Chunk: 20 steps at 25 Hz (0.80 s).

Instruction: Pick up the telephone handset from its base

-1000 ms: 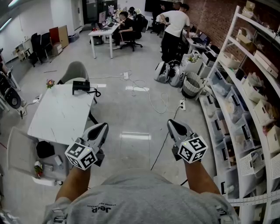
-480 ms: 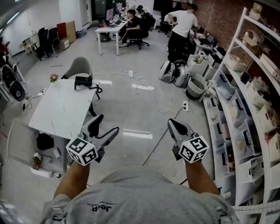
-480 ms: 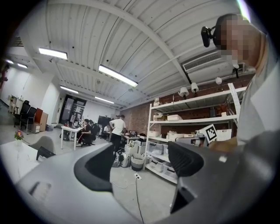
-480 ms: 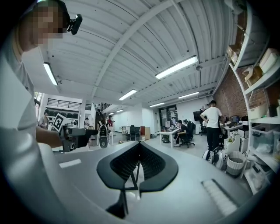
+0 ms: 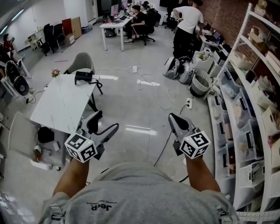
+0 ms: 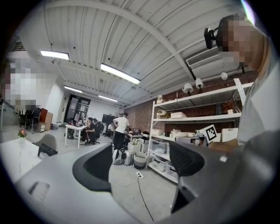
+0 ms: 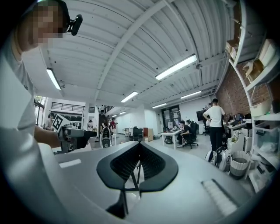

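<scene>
telephone (image 5: 83,77) well beyond left gripper (image 5: 106,121); jaws opening, empty

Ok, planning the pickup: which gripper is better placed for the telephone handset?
Probably left: the left gripper is nearer the white table with the telephone, jaws opening, empty; the right gripper is shut, farther away.

I assess this as an open-plan office that also serves as a lab workspace. Grounds: people (image 5: 139,11) working at a desk (image 5: 114,22) at the far end, office chairs (image 5: 83,62), white shelving (image 5: 251,78) stacked with storage bins along a brick wall (image 5: 225,15), cables (image 5: 159,94) trailing over a polished floor (image 5: 131,109), and strip lights (image 6: 120,73) under an exposed ceiling (image 6: 131,39).
</scene>
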### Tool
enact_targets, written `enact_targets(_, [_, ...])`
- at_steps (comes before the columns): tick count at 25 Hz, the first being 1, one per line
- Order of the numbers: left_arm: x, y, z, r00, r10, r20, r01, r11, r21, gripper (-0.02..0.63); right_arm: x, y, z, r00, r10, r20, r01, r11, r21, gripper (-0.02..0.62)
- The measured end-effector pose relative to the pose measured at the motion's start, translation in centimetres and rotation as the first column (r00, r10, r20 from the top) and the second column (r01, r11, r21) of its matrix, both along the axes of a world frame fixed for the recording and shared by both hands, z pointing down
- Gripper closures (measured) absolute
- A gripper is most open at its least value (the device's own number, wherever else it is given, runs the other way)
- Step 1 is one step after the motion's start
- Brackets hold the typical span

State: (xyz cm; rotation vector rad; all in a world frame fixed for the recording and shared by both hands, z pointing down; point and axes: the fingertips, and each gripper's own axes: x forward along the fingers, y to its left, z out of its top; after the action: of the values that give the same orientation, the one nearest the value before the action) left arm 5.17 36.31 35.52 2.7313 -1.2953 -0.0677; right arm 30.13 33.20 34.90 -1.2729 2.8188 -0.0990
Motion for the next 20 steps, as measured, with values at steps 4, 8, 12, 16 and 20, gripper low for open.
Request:
enact_targets(4, [-0.3, -2.0, 0.3, 1.0, -0.001, 0.008, 0.001, 1.0, -0.009, 0.169, -0.2, -2.1, 0.3, 1.0, 0.002, 0.004, -0.002, 1.0, -0.006, 0.591])
enact_targets(8, [-1.1, -5.7, 0.9, 1.0, 0.016, -0.003, -0.016, 1.0, -0.013, 0.169, -1.3, -5.3, 0.8, 1.0, 0.019, -0.006, -0.019, 1.0, -0.008, 0.591])
enact_targets(12, [-3.5, -11.9, 1.9, 0.998, 0.064, -0.007, -0.064, 0.998, -0.002, 0.169, -3.3, -10.0, 1.5, 0.998, 0.066, -0.021, -0.066, 0.998, -0.007, 0.591])
enact_targets(16, [-6.6, -20.7, 2.0, 0.992, 0.125, -0.013, -0.124, 0.992, 0.03, 0.169, -6.3, -16.9, 1.5, 0.99, 0.138, -0.021, -0.138, 0.99, 0.004, 0.591])
enact_targets(20, [-9.5, -29.7, 1.4, 0.979, 0.203, -0.016, -0.203, 0.979, 0.026, 0.169, -10.7, -24.0, 0.8, 0.982, 0.187, -0.02, -0.187, 0.982, 0.013, 0.591])
